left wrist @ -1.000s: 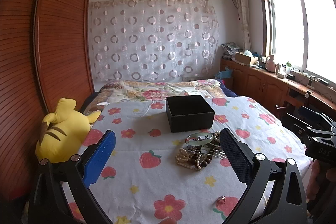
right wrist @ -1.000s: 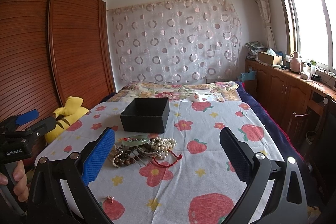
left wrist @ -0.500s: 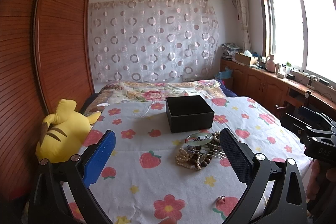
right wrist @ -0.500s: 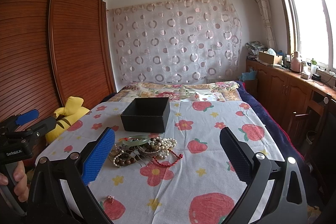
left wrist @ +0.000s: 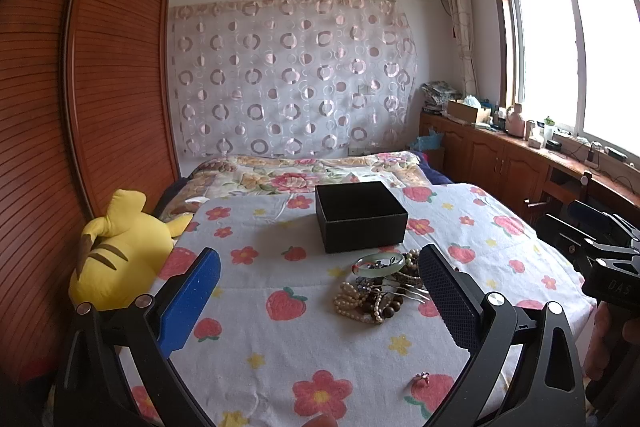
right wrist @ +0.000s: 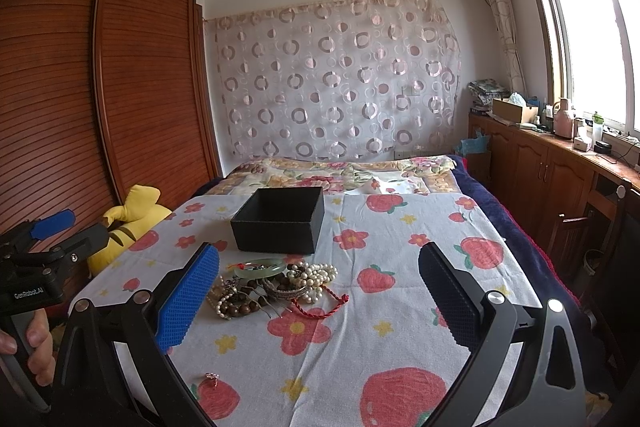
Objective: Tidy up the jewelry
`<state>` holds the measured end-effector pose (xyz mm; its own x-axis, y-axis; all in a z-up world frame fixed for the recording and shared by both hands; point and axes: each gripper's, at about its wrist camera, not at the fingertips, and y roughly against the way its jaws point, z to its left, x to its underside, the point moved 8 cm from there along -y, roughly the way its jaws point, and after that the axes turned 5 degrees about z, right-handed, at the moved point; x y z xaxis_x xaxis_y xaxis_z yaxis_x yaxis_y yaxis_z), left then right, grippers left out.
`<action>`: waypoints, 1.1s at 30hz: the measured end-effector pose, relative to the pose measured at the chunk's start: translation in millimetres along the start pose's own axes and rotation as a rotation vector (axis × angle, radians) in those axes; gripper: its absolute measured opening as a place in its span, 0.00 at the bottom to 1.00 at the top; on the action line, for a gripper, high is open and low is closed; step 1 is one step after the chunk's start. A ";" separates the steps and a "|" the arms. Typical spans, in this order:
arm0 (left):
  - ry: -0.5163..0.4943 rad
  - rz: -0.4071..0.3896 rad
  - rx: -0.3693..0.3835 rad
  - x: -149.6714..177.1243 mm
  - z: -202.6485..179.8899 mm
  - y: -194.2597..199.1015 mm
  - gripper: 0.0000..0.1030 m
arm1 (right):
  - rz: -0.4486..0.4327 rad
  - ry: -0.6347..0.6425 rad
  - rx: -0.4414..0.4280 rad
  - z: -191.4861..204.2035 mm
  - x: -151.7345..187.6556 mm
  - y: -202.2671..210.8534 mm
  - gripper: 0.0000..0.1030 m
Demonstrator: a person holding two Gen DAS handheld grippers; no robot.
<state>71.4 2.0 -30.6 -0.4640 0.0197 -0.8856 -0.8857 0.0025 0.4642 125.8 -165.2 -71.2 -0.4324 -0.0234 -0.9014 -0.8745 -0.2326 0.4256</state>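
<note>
Both the left claw and right claw stand wide open, empty. The jewelry pile lies just before the black box: light, tangled, slippery beads. The rigid green bangle offers the surest hold.

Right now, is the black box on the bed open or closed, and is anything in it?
Open: the black box has no lid on. The visible part of its interior looks empty; its floor is mostly hidden.
</note>
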 end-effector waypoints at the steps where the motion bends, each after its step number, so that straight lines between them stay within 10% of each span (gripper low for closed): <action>1: 0.000 0.000 0.000 -2.6 -0.8 1.4 0.93 | 0.000 0.000 0.000 0.0 0.0 0.1 0.98; 14: -0.008 0.065 0.045 4.9 -4.7 -3.9 0.93 | 0.018 0.019 -0.018 3.2 9.1 -9.6 0.98; 33: -0.142 0.412 0.360 98.5 -68.8 -61.3 0.81 | 0.235 0.087 -0.055 -19.2 81.5 -47.5 0.76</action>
<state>79.2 -64.9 -147.3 -0.7423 0.2253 -0.6310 -0.5607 0.3068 0.7691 136.3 -174.8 -166.4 -0.5998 -0.1664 -0.7827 -0.7378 -0.2635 0.6214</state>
